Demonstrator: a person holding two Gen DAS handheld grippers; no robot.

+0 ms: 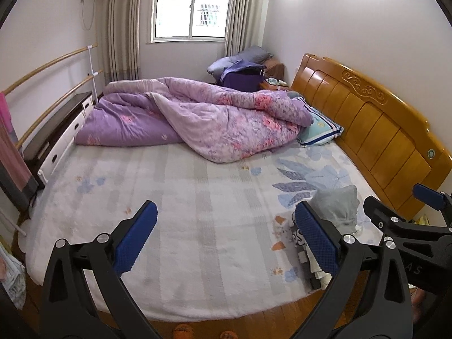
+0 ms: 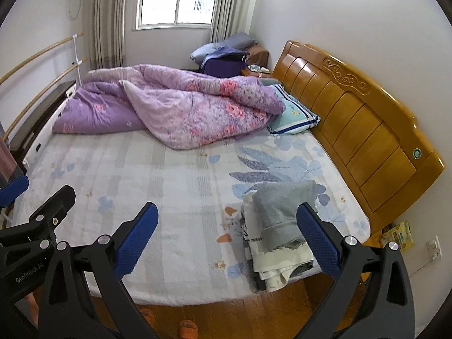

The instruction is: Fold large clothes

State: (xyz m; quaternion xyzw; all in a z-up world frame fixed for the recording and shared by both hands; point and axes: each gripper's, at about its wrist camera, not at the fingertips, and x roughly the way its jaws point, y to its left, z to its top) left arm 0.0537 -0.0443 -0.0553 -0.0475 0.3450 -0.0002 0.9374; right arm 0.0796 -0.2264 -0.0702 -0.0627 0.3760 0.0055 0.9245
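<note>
I saw the wide bed with its pale floral sheet (image 2: pixel 158 169) filling the frame; the crumpled purple flowered quilt (image 2: pixel 180 107) lay across the upper middle; the stack of clothes topped by a grey garment (image 2: pixel 282 212) sat at lower right, its long axis running toward the bottom edge; my right gripper (image 2: pixel 226 237) hovered spread and empty, nearest the stack; my left gripper (image 1: pixel 226 237) hung likewise spread, the stack to its right.

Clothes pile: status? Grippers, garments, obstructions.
Left gripper and right gripper open, empty, above bed edge. Clothes pile untouched near headboard. Purple quilt bunched far side, not obstructing.
</note>
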